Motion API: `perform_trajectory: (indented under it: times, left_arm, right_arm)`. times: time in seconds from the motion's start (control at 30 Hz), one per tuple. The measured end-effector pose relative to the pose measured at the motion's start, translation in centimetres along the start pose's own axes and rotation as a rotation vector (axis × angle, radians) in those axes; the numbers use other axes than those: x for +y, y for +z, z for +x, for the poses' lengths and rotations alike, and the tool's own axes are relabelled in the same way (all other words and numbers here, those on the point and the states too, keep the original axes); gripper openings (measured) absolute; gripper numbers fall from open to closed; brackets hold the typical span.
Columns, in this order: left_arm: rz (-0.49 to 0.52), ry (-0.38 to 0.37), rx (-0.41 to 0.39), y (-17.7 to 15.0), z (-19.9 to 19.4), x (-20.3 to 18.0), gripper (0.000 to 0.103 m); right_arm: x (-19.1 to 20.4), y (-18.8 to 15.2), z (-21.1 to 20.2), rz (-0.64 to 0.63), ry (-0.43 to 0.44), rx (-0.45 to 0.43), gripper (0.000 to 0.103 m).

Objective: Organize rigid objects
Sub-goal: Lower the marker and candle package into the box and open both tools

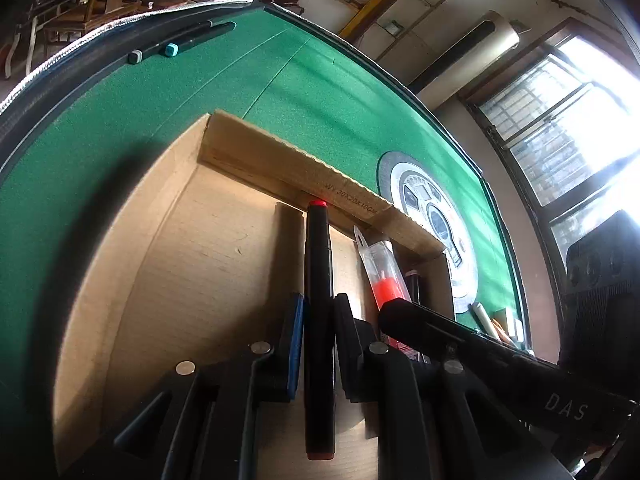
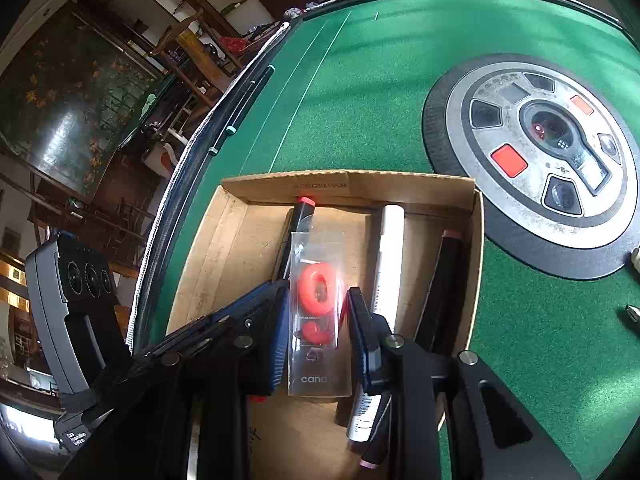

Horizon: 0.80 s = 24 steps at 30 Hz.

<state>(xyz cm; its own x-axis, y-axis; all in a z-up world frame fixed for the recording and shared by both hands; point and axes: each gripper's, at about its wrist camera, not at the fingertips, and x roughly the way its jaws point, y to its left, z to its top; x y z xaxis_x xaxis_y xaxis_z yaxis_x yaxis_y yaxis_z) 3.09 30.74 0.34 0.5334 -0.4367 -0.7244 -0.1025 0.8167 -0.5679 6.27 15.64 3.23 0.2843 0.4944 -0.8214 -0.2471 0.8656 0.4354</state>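
left hand-held gripper point(image 1: 318, 344) clamps a black marker point(image 1: 319, 280), right hand-held gripper point(image 2: 318, 340) a clear packet point(image 2: 319, 312), over the cardboard box point(image 2: 352, 184); next, lower and release.

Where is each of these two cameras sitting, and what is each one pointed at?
Left wrist: on the left gripper, looking down its fingers at a black marker clamped over the cardboard box.
Right wrist: on the right gripper, holding a clear packet over that box.
Shared: box, green table, packet, marker, each other's gripper.
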Motion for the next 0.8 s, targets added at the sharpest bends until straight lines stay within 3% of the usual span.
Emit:
perform_trajectory:
  times: [0.13,0.27,0.37,0.53,0.63,0.67,0.8]
  left_arm:
    - [0.013,-0.020,0.004,-0.2,0.4,-0.6,0.018]
    - [-0.036,-0.020,-0.033,0.0,-1.0,0.2,0.040]
    - [-0.063,-0.032,-0.066,-0.3,-3.1,1.0,0.041]
    - [-0.069,-0.008,-0.157,-1.4,-7.1,1.3,0.058]
    - [-0.073,-0.003,-0.187,-2.2,-8.7,1.2,0.062]
    - [-0.075,-0.004,-0.193,-2.5,-9.1,1.2,0.063]
    - [-0.071,-0.020,-0.212,-4.0,-10.5,0.7,0.064]
  right_arm:
    - [-0.2,0.0,-0.7,-0.017,-0.044,-0.030,0.027]
    - [-0.4,0.2,-0.9,-0.013,-0.041,-0.033,0.027]
    - [-0.1,0.3,-0.3,-0.023,-0.075,-0.032,0.027]
    - [0.1,0.1,1.5,0.002,-0.077,0.007,0.028]
    - [-0.1,0.1,1.4,0.020,-0.079,-0.011,0.036]
    - [-0.1,0.0,1.2,0.027,-0.069,-0.013,0.043]
    - [-0.6,-0.5,-1.8,0.009,-0.041,-0.073,0.045]
